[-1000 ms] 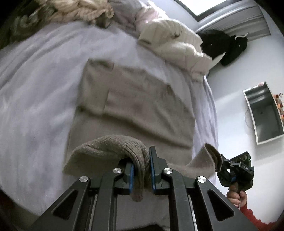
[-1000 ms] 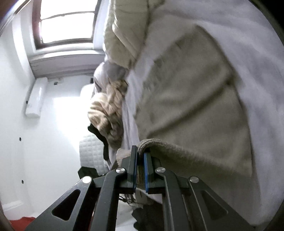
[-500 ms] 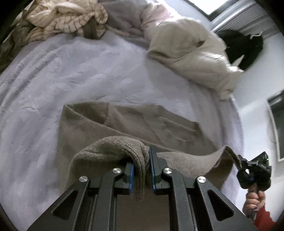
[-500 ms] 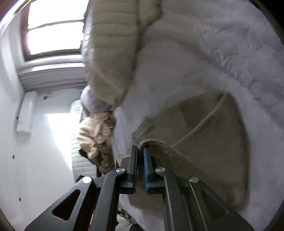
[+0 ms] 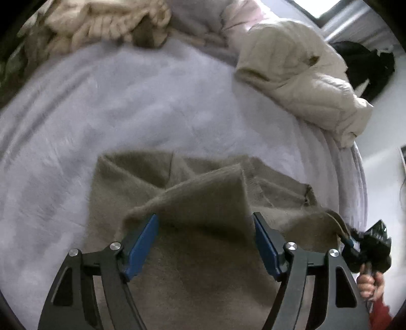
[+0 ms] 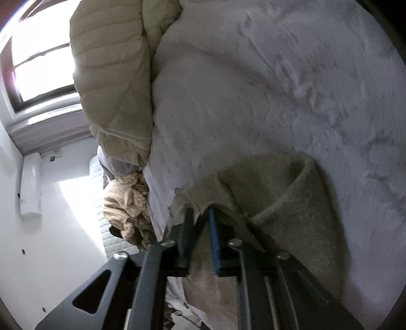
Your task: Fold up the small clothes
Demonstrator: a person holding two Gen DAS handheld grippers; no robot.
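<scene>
We see a taupe knit garment point(image 5: 203, 228) lying part-folded on a pale lavender bed point(image 5: 127, 101), filling the 6 o'clock half of the left wrist view. Our left gripper point(image 5: 205, 236) has its jaws wide apart, and a raised fold of the garment peaks between them; the fabric hides whether it touches either blue pad. At 4 o'clock the right gripper point(image 5: 355, 243) appears small and dark at the garment's far corner, with a hand point(image 5: 368, 281) and a red sleeve cut off by the frame edge. In the right wrist view the right gripper point(image 6: 201, 215) has its jaws a little apart with the garment's edge between them; blur keeps us from telling if they grip it. A cream quilted jacket point(image 5: 299, 71) lies at 1 o'clock, and a blurred striped heap point(image 5: 106, 22) at 11 o'clock.
</scene>
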